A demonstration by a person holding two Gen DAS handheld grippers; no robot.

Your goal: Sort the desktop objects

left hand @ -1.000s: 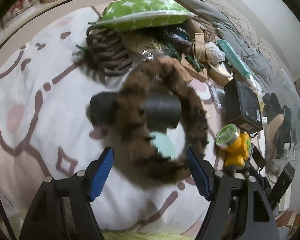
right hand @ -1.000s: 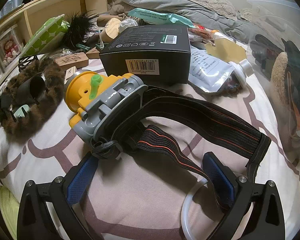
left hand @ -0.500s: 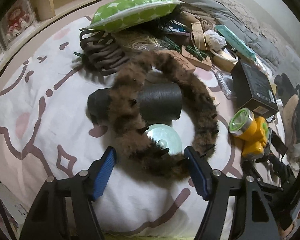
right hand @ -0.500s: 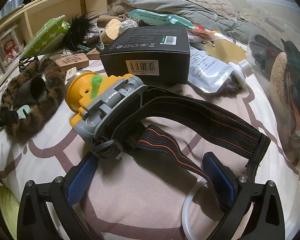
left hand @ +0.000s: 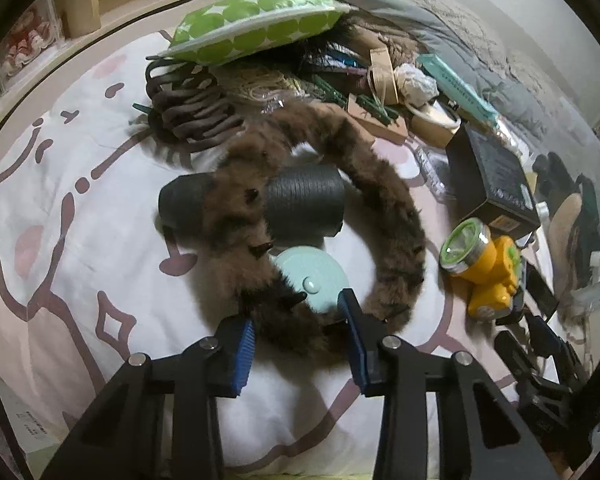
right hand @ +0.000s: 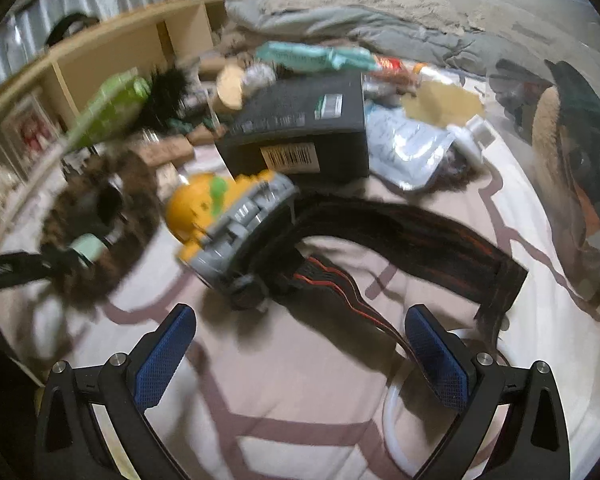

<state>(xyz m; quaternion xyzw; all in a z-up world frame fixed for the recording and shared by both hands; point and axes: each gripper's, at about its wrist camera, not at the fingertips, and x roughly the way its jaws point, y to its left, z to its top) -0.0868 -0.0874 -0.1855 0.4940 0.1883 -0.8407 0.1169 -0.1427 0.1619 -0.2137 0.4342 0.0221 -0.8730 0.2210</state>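
Left wrist view shows the left gripper [left hand: 296, 330] low over the fur loop [left hand: 384, 196], its blue pads set on either side of the loop's near arc at 6 o'clock, with fur filling the gap between them. Whether the pads already press the fur or only bracket it I cannot tell. A mint disc [left hand: 312, 276] lies inside the loop just ahead of the fingertips, and a black roll [left hand: 304, 204] lies across the loop behind it.

Right wrist view is blurred. The right gripper [right hand: 300, 352] is spread wide and holds nothing, hovering over the bedsheet [right hand: 292, 392] with the strap [right hand: 412, 240] of the headlamp [right hand: 204, 208] running between and beyond its fingers. The black box [right hand: 300, 120] sits behind the headlamp at 12 o'clock.

As a judgement, the sorting has barely started. Everything seen lies loose and mixed on the bed: the green dotted pouch [left hand: 256, 20], hair claws [left hand: 188, 120] and small clutter at 12 o'clock, headlamp and box at 3 o'clock in the left view. No pile or container with sorted goods is clearly visible. The fur loop looks like the first item being taken, and nearly all the rest is left to do
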